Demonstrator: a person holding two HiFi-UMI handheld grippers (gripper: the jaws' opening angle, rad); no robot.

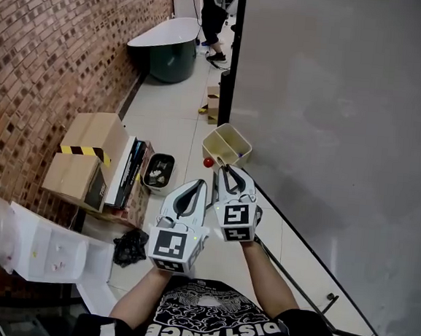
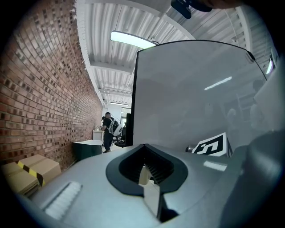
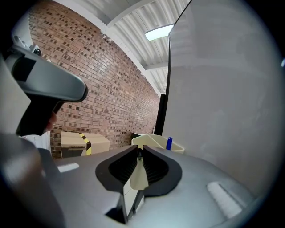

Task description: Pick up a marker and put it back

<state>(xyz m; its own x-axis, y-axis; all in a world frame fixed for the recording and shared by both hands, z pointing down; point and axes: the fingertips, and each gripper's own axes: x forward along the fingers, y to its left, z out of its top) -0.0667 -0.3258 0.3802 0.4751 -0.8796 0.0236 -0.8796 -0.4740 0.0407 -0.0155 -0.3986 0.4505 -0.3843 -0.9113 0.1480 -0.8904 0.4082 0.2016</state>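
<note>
A cream holder bin [image 1: 238, 157] hangs at the lower edge of the grey whiteboard [image 1: 331, 123]. A round red marker end [image 1: 208, 162] shows just outside the bin's front left corner. My right gripper [image 1: 226, 169] points level at the bin, its tips beside that red end. In the right gripper view its jaws [image 3: 139, 156] stand together, with only a small dark speck at the tips. A blue marker [image 3: 169, 143] stands in the bin [image 3: 153, 141]. My left gripper [image 1: 199, 185] hangs just left and behind, jaws together and empty [image 2: 143, 168].
Cardboard boxes [image 1: 87, 156] and a black waste bin [image 1: 158, 172] stand along the brick wall on the left. A dark tub-shaped table [image 1: 166, 46] and a person [image 1: 213, 17] are farther off. A cable [image 1: 296, 281] runs along the whiteboard's foot. A white unit [image 1: 42, 248] stands lower left.
</note>
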